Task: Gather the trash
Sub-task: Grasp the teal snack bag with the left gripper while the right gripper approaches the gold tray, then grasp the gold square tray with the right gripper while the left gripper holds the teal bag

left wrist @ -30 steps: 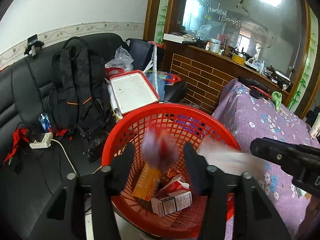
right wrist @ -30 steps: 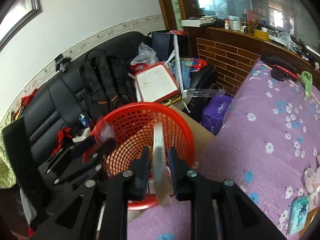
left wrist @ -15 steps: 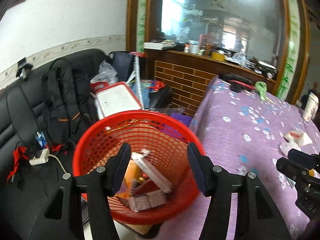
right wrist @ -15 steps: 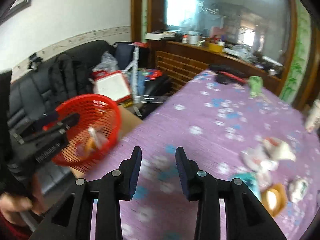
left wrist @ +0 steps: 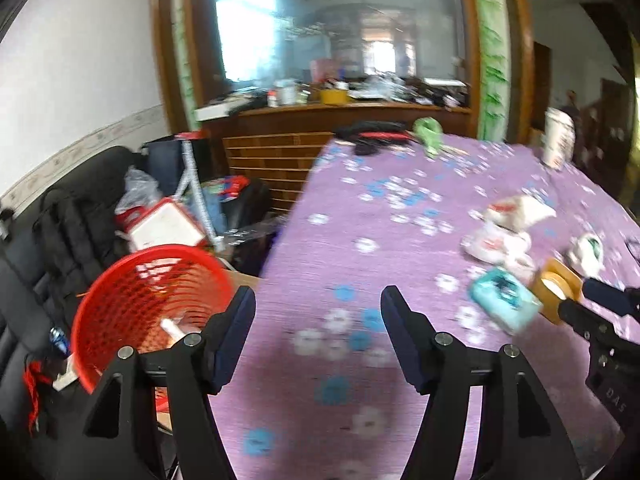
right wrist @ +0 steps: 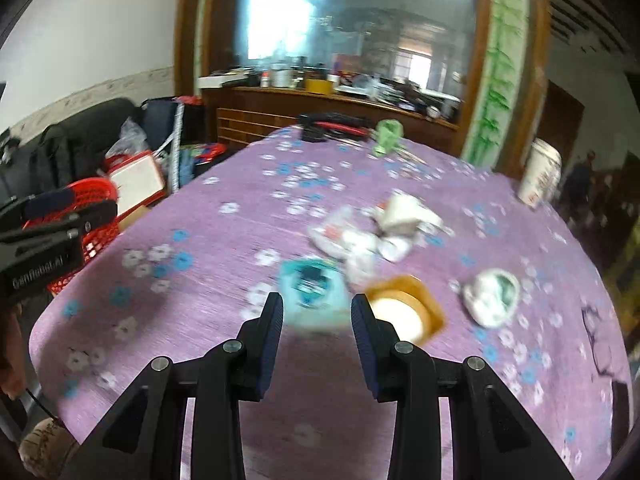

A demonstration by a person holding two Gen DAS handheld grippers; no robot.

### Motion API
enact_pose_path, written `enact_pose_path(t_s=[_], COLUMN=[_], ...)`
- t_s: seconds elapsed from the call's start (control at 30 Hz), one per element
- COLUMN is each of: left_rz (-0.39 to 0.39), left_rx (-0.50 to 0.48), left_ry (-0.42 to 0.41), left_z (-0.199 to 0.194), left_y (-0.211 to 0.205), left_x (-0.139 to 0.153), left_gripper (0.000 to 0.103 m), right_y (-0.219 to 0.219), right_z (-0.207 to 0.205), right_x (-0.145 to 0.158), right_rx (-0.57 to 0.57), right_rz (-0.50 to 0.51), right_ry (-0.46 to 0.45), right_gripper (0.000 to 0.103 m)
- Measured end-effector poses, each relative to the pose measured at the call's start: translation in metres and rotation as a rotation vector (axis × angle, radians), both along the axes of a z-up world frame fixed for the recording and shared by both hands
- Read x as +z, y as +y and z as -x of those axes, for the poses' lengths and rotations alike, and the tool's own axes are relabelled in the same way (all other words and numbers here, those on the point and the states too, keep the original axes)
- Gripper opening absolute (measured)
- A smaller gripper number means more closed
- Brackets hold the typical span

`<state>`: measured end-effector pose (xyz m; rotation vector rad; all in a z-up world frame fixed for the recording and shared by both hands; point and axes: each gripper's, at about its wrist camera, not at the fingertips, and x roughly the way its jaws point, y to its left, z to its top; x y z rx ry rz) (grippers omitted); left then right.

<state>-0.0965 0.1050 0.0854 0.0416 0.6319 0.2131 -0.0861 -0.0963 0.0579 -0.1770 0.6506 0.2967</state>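
The red mesh basket point(left wrist: 148, 304) stands at the left off the table's edge with trash inside; it also shows in the right wrist view point(right wrist: 94, 216). My left gripper point(left wrist: 318, 332) is open and empty over the purple flowered tablecloth point(left wrist: 360, 240). My right gripper point(right wrist: 317, 320) is open and empty, just short of a teal packet point(right wrist: 314, 288). A yellow tape roll point(right wrist: 404, 310), crumpled white wrappers point(right wrist: 372, 236) and a white-green crumpled wrapper point(right wrist: 492, 296) lie close beyond. The same trash shows at the right in the left wrist view point(left wrist: 504, 300).
A white cup point(right wrist: 540, 176), a green item point(right wrist: 386, 136) and black-red tools point(right wrist: 332, 126) are at the table's far end. A black sofa point(left wrist: 60, 216) with a backpack and clutter is at the left. A wooden counter point(left wrist: 320, 120) stands behind.
Both grippers let trash drop into the basket and opened. Both have swung right, away from the basket and over the table; the right one has come up to the teal packet.
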Motion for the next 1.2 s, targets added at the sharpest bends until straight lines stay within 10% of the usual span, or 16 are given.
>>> enact_pose_path(t_s=[0.3,0.63,0.97,1.2], left_rz=[0.037,0.264,0.246,0.245], left_rx=[-0.159,-0.268,-0.244,-0.296], left_ry=[0.13,0.35,0.371,0.334], left_z=[-0.031,-0.085,-0.113,-0.103], left_y=[-0.063,-0.106,-0.125,-0.113], left_x=[-0.02,-0.045,-0.069,-0.067], left_gripper=[0.064,0.064,0.062,0.037], right_y=[-0.091,-0.127,-0.136,-0.127], right_z=[-0.025,-0.036,-0.035,-0.048], right_x=[-0.008,-0.017,-0.017,-0.023], right_rx=[-0.133,-0.183,-0.172,-0.143], right_rz=[-0.219,-0.365,-0.378,-0.4], right_ry=[0.121,0.201,0.204,0.253], right_gripper=[0.038,0.038,0.038,0.038])
